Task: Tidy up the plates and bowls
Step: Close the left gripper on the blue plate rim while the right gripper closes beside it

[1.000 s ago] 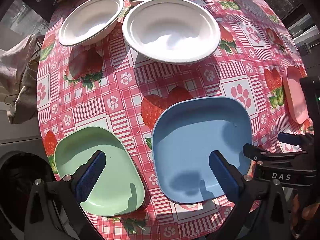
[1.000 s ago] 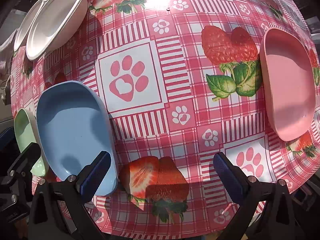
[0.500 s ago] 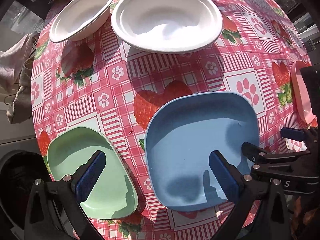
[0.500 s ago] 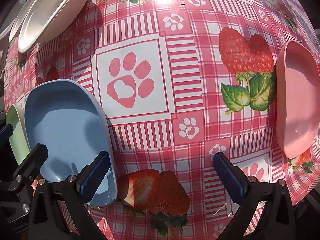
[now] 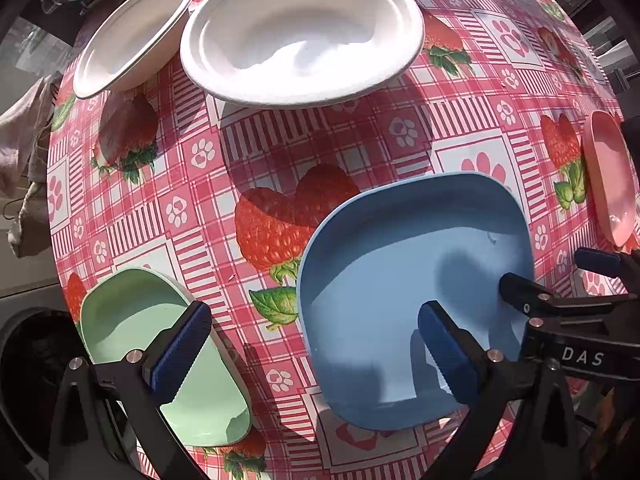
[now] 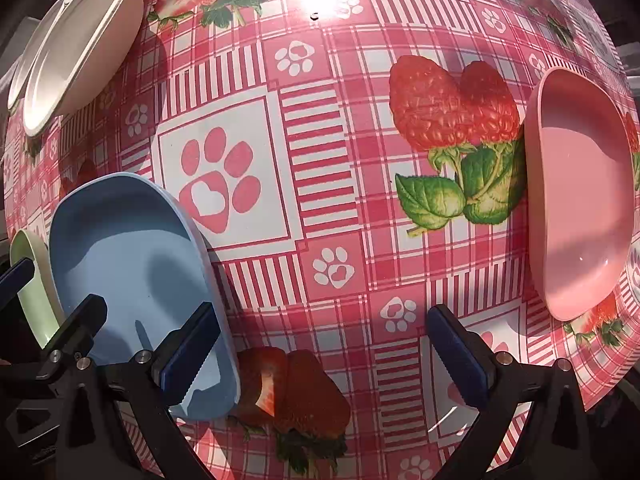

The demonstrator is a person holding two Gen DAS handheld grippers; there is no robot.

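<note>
A blue square plate [image 5: 408,280] lies near the table's front; it also shows in the right wrist view [image 6: 128,272]. A green plate [image 5: 160,360] lies to its left and a pink plate [image 6: 580,200] to its right. Two white bowls [image 5: 300,32] [image 5: 128,40] and a further white dish stand at the back. My left gripper [image 5: 312,344] is open, one finger over the green plate, the other over the blue plate. My right gripper [image 6: 324,352] is open and empty, its left finger over the blue plate's right rim.
The round table wears a pink checked cloth [image 6: 320,160] with strawberries and paw prints. Crumpled cloth [image 5: 24,152] hangs off the left edge. A dark round object [image 5: 32,360] sits below the front left edge.
Both grippers have moved forward and lower toward the table; the plates look larger. The white bowls slid toward the top of the left view. Nothing was grasped.
</note>
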